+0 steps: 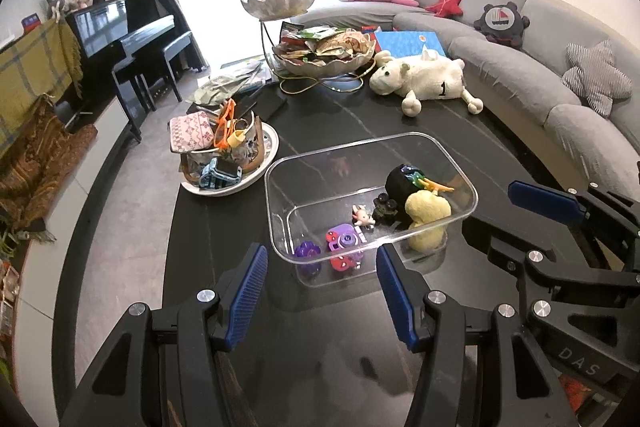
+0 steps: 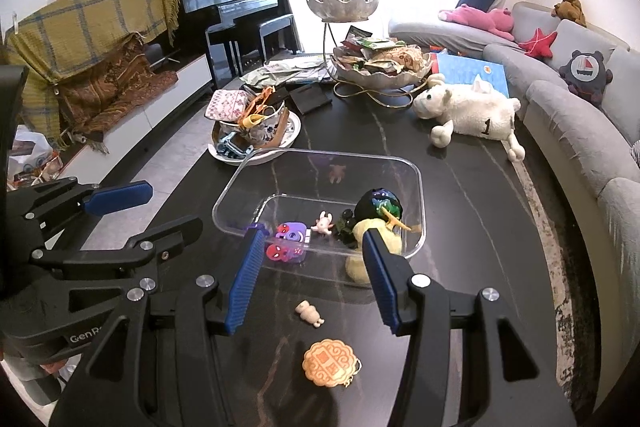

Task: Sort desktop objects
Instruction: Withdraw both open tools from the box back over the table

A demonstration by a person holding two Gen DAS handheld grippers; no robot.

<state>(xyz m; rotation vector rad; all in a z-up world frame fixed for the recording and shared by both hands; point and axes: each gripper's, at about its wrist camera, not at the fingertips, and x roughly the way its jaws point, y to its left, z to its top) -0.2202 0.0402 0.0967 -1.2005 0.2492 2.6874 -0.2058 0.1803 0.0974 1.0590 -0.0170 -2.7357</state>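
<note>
**Both tongs hover spread over toy bin**

On the dark marble-veined surface (image 2: pixel 472 195), the left tongs (image 1: pixel 322 285) hang with blades apart and nothing between them before the clear rectangular plastic bin (image 1: pixel 452 163) of small toys. The right tongs (image 2: pixel 310 267), likewise spread and unladen, hover above a small beige figurine (image 2: pixel 309 313) and an orange mooncake-shaped charm (image 2: pixel 330 367) lying outside the bin.

Clear plastic bin (image 2: pixel 416 183) holding small toys (upright on dark table); cream figurine (image 2: pixel 309 313) and mooncake-shaped charm (image 2: pixel 330 367) lie outside, nearer.
</note>
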